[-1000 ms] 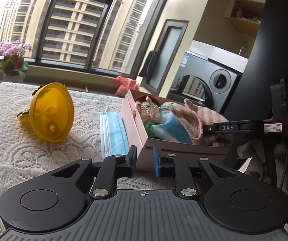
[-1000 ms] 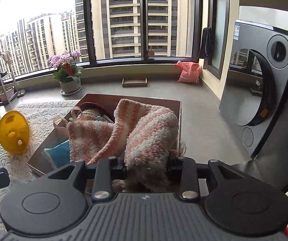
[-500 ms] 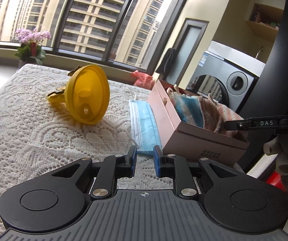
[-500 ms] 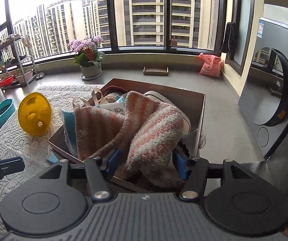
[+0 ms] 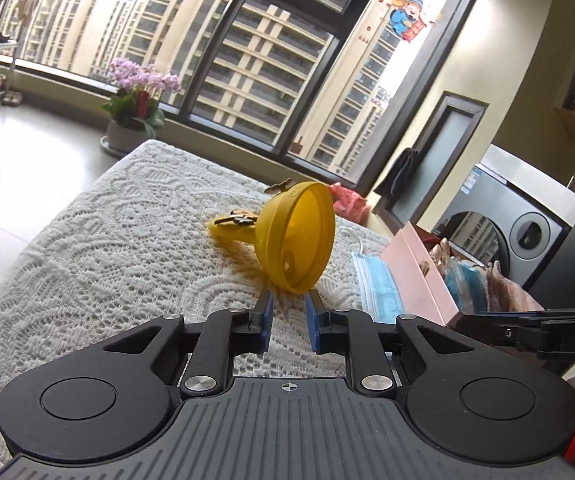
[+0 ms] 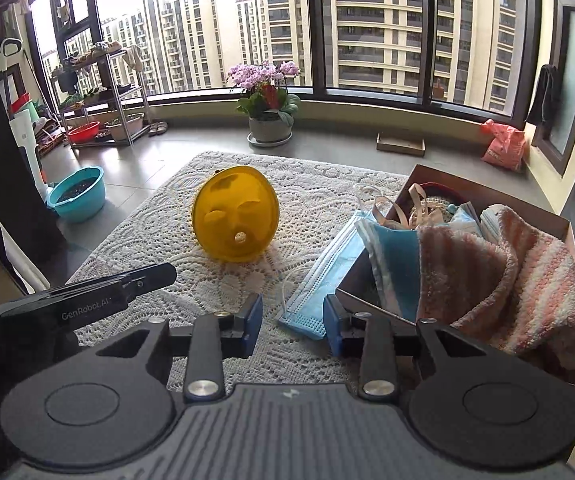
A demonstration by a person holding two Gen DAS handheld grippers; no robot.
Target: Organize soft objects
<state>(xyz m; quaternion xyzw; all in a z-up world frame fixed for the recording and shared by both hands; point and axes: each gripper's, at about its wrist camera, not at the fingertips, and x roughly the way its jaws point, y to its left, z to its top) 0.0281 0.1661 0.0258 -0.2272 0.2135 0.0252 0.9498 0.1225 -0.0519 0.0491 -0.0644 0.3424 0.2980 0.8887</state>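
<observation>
The left hand-held gripper hung low over the lace-covered desk, its blue pads a narrow gap apart and holding nothing, pointed at the yellow funnel-shaped toy that lay on its side near the middle of the cloth. The right hand-held gripper was spread wide and empty, just above the near end of a blue face mask. That mask lay flat on the lace, its right edge against the left wall of the pink cardboard box at the desk's right side. Inside the box a pink-and-white striped fluffy towel was heaped at the near right, draped over the near rim, with another blue mask and some ribbons tucked to its left. A potted pink orchid stood on the floor by the far window.
</observation>
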